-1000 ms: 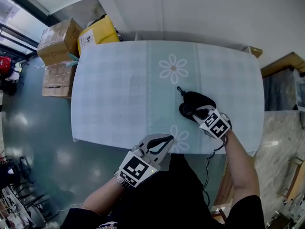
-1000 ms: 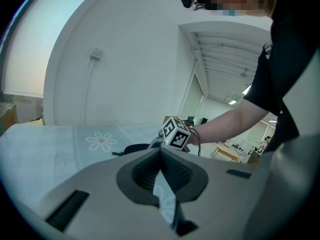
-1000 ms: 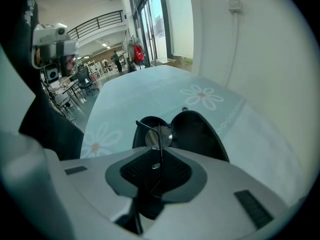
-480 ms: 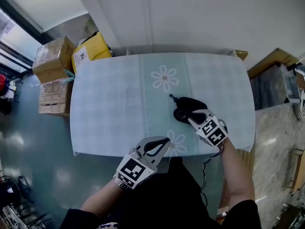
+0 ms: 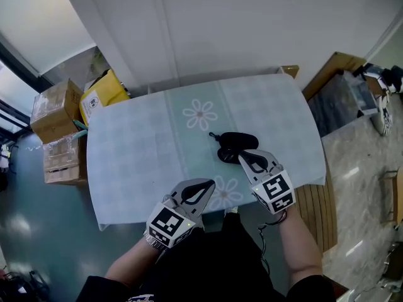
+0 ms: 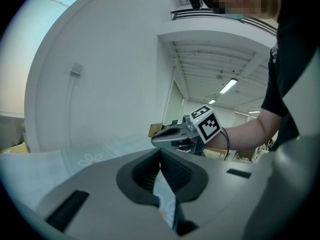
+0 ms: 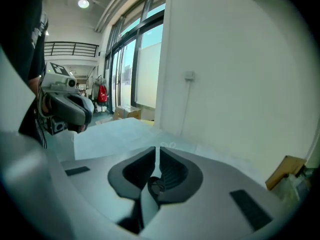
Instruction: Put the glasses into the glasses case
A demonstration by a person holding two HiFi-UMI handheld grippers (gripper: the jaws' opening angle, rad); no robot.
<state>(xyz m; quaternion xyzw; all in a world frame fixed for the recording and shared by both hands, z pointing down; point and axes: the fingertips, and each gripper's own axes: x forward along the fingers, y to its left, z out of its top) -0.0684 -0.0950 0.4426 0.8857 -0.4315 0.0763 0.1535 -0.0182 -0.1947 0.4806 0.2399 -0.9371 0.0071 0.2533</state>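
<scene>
The black glasses case [image 5: 238,141] is laid on the bench [image 5: 138,150], just in front of the right tool [image 5: 245,157]. The left tool [image 5: 207,185] is seen at the bench's near edge. The jaws of both tools are pressed together, and nothing is held.

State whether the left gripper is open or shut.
Shut and empty: the left gripper's jaws meet in its own view, nothing between.

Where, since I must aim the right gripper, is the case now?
In the head view, the case lies on the table, right of centre, just beyond the right gripper and near the upper flower print.
</scene>
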